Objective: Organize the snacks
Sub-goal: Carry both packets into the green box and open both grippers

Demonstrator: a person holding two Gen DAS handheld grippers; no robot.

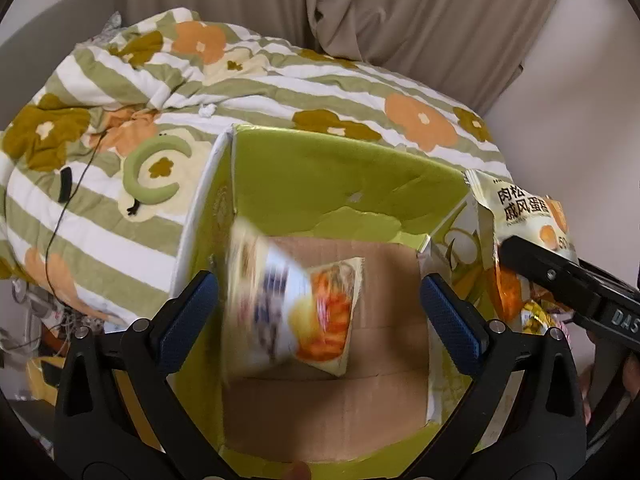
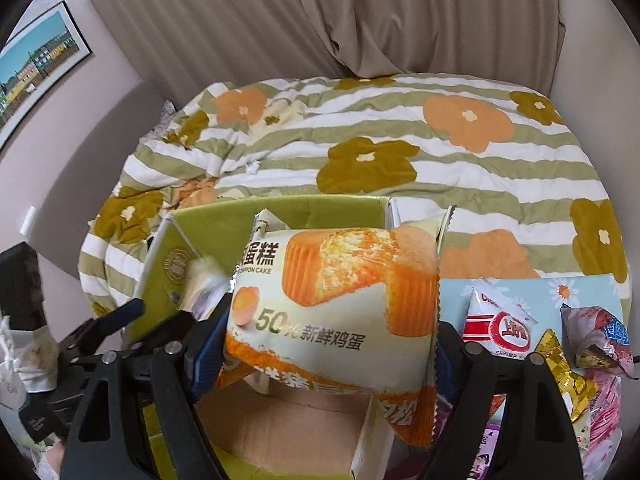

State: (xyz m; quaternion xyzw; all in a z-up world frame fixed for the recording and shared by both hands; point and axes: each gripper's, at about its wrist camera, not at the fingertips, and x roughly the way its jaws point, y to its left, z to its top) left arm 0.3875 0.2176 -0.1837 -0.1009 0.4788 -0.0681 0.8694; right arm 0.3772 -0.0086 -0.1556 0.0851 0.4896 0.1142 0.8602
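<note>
- On the far left of the left wrist view, a thin black cable (image 1: 66, 216) runs over the striped, flower-printed quilt (image 1: 280, 84), and a green crescent-shaped object (image 1: 154, 172) lies on the quilt beside the box.
- The open cardboard box (image 1: 320, 176), green on its walls and flaps and bare brown on its floor, sits against the quilt, below both tongs.
- The left gripper (image 1: 320, 312) is released: its 2 blue-padded fingers (image 1: 188, 316) stand wide apart over the box, neither touching anything.
- Between them a blurred snack packet (image 1: 296, 304) is inside the box opening, clear of both pads; whether it rests on the floor yet cannot be told.
- At the right edge of that view, the right gripper (image 1: 532, 264) holds a second packet over the box's right wall.
- In the right wrist view, a framed picture (image 2: 36, 64) hangs on the wall at far left, and beige curtains (image 2: 320, 12) hang behind the bed.
- The right gripper (image 2: 320, 344) is clenched on the chiffon cake packet (image 2: 336, 300), 1 finger at each side of it, above the right part of the box (image 2: 224, 220).
- To the right, a pile of loose snacks lies on a pale blue sheet (image 2: 516, 284): a red-and-white shrimp snack bag (image 2: 504, 324), a gold foil packet (image 2: 560, 376) and a pink packet (image 2: 600, 336).
</note>
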